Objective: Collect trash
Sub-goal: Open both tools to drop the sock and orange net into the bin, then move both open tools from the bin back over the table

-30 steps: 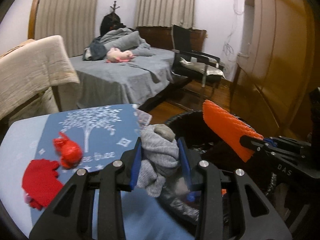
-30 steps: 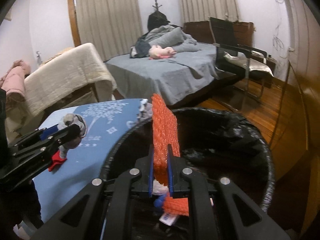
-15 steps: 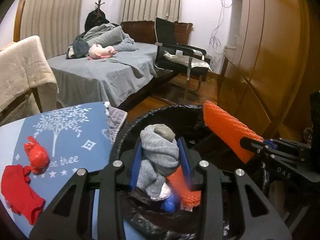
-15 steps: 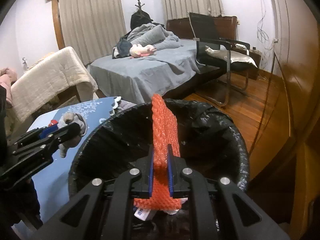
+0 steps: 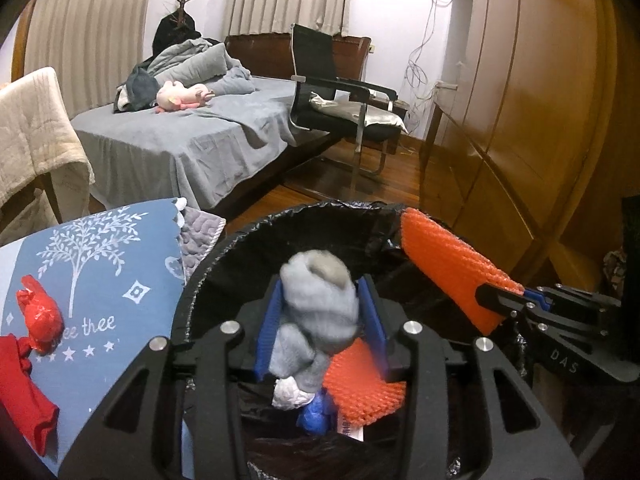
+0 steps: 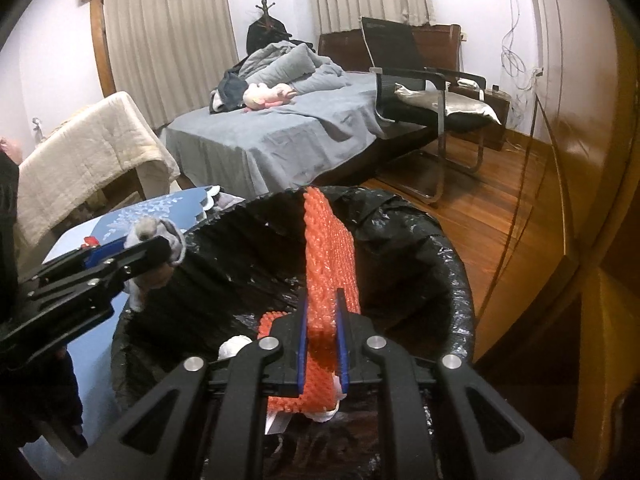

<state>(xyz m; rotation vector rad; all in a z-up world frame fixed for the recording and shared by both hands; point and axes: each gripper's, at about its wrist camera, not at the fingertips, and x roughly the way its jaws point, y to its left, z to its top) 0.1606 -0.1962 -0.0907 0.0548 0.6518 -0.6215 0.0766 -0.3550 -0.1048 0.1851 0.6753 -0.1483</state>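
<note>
On my left wrist view, at nine o'clock, a crumpled red wrapper (image 5: 38, 316) and a red cloth (image 5: 24, 392) lie on the blue table cover (image 5: 120, 280), just beside each other. My left gripper (image 5: 320, 320) sits at the centre, its blue pads pressed against a bunched grey sock (image 5: 316, 308) and gripping it, above the mouth of the black-lined trash bin (image 5: 248, 236). Inside the bin, at six o'clock, I see an orange mesh piece (image 5: 360, 384), a white wad (image 5: 290, 394) and a blue scrap (image 5: 314, 418). At three o'clock my right gripper (image 6: 323, 344) comes in, its jaws drawn nearly together and pinching an orange foam net (image 6: 330, 256) that stands upright over the bin. Toward twelve o'clock stands a grey bed (image 5: 192, 132), with a black chair (image 5: 340, 96) at one o'clock.
</note>
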